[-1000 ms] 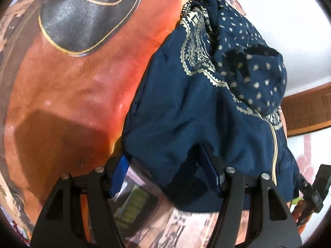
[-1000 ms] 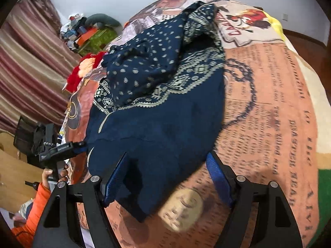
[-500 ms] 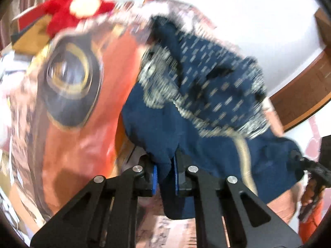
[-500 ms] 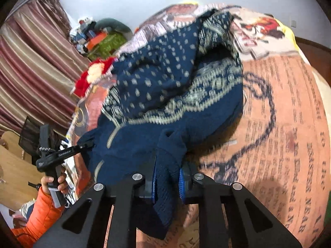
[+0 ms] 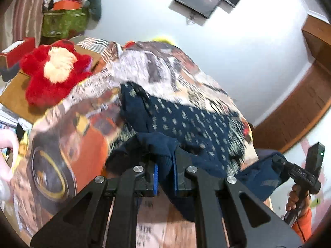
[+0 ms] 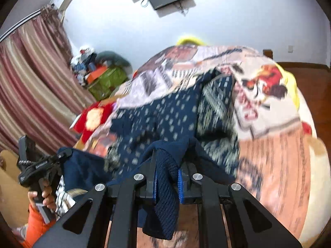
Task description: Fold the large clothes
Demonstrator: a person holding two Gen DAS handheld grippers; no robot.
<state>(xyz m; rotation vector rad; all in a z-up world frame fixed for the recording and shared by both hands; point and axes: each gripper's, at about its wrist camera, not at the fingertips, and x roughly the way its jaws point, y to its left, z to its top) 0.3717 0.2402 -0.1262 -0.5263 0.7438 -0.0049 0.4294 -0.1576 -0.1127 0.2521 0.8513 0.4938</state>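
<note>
Navy knit, ribbed at the hem and scattered with pale flecks higher up, makes up the sweater (image 5: 186,124), which lies bunched on the bed (image 5: 68,144) over a slick printed bedspread in orange and cream. The left gripper (image 5: 165,172) has its fingers pressed together on one hem corner; the right gripper (image 6: 167,175) pinches the other corner the same way, a loose flap of rib hanging below its blue pads. Both corners look raised off the bed, the body trailing behind in soft heaps.

The step in hand seems to be lifting the hem to carry it over. To do it well, keep both corners level and well apart so the hem pulls taut, and lift high enough that the bulky knit clears itself instead of dragging folds along. A fuzzy red plush (image 5: 53,70) sits near the far edge, clear of the cloth.
</note>
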